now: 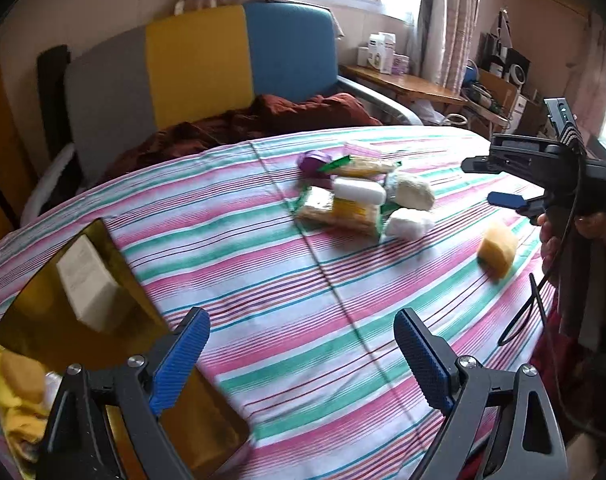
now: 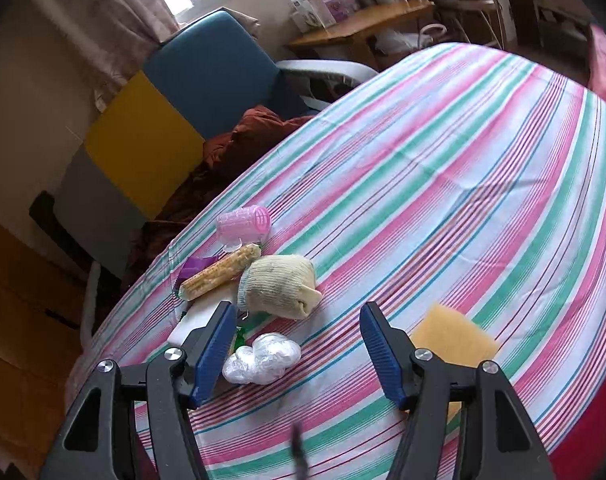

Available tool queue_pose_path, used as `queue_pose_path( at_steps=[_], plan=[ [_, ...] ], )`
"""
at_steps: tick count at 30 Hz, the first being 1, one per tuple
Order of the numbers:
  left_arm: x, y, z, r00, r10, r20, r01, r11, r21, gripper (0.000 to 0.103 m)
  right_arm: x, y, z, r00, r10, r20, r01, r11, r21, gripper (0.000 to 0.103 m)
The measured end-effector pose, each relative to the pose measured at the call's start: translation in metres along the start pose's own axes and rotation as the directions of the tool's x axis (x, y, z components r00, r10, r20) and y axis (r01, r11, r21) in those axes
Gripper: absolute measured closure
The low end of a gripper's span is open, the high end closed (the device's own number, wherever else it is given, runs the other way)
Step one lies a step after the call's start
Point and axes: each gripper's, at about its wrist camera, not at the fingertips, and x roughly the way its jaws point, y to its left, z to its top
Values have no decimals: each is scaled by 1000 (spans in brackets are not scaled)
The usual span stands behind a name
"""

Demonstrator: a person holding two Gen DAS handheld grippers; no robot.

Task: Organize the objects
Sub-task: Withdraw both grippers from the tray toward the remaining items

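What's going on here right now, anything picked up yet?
Nothing is held. A person holds both grippers over the striped tablecloth. The left gripper is open beside the gold tray, which holds a white box. The right gripper is open near the plastic wad and yellow sponge.

Stripes, pastels and bright blocks of colour

The cloth (image 2: 443, 184) is striped pink, green and white with thin blue and red lines. The chair (image 1: 199, 64) back is grey, yellow and blue, with a rust-brown blanket (image 1: 263, 116) below. The sponge (image 2: 453, 338) is yellow, the roller (image 2: 245, 222) pink, the sock (image 2: 277, 286) cream, the soap (image 1: 359, 191) white, the box (image 1: 115, 344) gold; both grippers' pads (image 2: 215, 350) are blue on black.
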Motion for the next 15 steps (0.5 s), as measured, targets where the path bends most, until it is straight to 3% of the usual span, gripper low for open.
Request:
queue_pose_path(
  at_steps=[8, 15],
  plan=[
    [25, -23, 19, 999, -47, -19, 48, 997, 56, 20, -9, -10, 2, 998, 40, 38, -42, 997, 68, 38],
    [52, -58, 45, 990, -141, -27, 143, 971, 191, 31, -17, -29, 7, 993, 90, 81, -103, 979, 176, 38]
  ],
)
